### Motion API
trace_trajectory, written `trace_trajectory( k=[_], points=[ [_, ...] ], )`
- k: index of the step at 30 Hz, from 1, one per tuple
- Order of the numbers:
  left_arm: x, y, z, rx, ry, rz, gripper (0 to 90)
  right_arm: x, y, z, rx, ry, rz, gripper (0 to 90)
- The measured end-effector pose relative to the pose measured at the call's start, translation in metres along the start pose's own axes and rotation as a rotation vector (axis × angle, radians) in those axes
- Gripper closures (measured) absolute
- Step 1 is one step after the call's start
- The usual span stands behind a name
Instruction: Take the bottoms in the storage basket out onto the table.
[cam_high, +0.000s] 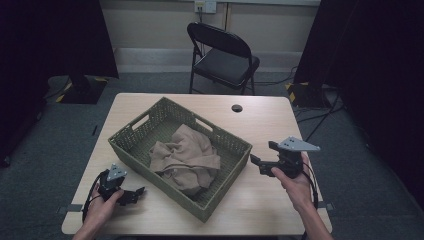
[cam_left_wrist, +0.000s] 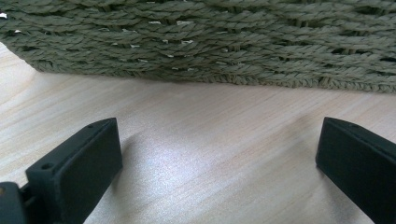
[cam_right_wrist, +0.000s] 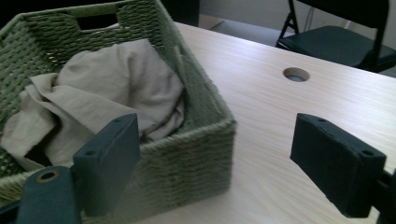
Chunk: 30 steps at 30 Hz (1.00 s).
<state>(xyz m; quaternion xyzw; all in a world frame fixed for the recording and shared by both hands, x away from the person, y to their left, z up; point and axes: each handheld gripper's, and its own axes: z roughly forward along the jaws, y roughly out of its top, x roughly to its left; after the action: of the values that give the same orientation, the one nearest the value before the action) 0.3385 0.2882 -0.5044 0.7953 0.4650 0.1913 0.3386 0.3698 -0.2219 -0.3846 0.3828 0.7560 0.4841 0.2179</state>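
Forearms come in from the near edge in the high view, each hand with a gripper. At near left the left gripper (cam_high: 131, 195) rests low on the table (cam_high: 280, 200), just beside the basket's near-left wall, with nothing in it. At right the right gripper (cam_high: 259, 161) hovers near the basket's right corner, jaws apart and empty. Between them the basket (cam_high: 227, 165) sits skewed on the table, and a beige cloth (cam_high: 186, 157) lies crumpled inside it. A chair (cam_high: 222, 55) stands beyond the far edge.

Left gripper view: both jaws stand wide apart over bare wood, facing the woven basket (cam_left_wrist: 201, 42) wall close ahead. The cloth is hidden behind that wall here.

Right gripper view: the jaws are spread wide, looking over the basket (cam_right_wrist: 205, 140) rim from its corner. The cloth (cam_right_wrist: 102, 93) is seen bunched against the inner wall, with folds standing up to about rim height. A round hole (cam_right_wrist: 296, 74) in the tabletop lies farther off.

Judging from this, the work is at the approach: neither gripper touches the cloth yet. The next move probably calls for lifting a gripper over the rim, then dropping it onto a raised fold and pinching; the right one seems better placed.
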Motion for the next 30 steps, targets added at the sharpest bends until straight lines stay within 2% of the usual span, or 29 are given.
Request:
trace_trajectory(
  k=[6,9,11,12,15,16,19,22,26,30],
  points=[
    [0.0,0.0,0.0,0.0,0.001,-0.001,0.0,0.015,0.016,0.007,-0.037,0.051,-0.025,13.7],
    [0.0,0.0,0.0,0.0,0.001,-0.001,0.0,0.02,0.02,0.01,-0.039,0.069,-0.029,13.5],
    [0.0,0.0,0.0,0.0,0.001,-0.001,0.0,0.028,0.024,0.017,-0.04,0.103,-0.023,13.5],
    [0.0,0.0,0.0,0.0,0.001,-0.001,0.0,0.028,0.024,0.017,-0.04,0.103,-0.023,13.5],
    [0.0,0.0,0.0,0.0,0.001,-0.001,0.0,0.04,0.032,0.027,-0.038,0.126,-0.048,13.4],
    [0.0,0.0,0.0,0.0,0.001,-0.001,0.0,0.04,0.032,0.027,-0.038,0.126,-0.048,13.4],
    [0.0,0.0,0.0,0.0,0.001,-0.001,0.0,0.052,0.04,0.039,-0.062,0.125,-0.073,13.3],
    [0.0,0.0,0.0,0.001,0.001,-0.001,0.0,0.057,0.042,0.045,-0.06,0.134,-0.079,13.3],
    [0.0,0.0,0.0,0.001,0.001,-0.002,0.0,0.07,0.052,0.057,-0.066,0.187,-0.106,13.2],
    [0.0,0.0,0.0,0.001,0.0,-0.002,0.0,0.076,0.061,0.065,-0.067,0.215,-0.105,13.3]
  ],
)
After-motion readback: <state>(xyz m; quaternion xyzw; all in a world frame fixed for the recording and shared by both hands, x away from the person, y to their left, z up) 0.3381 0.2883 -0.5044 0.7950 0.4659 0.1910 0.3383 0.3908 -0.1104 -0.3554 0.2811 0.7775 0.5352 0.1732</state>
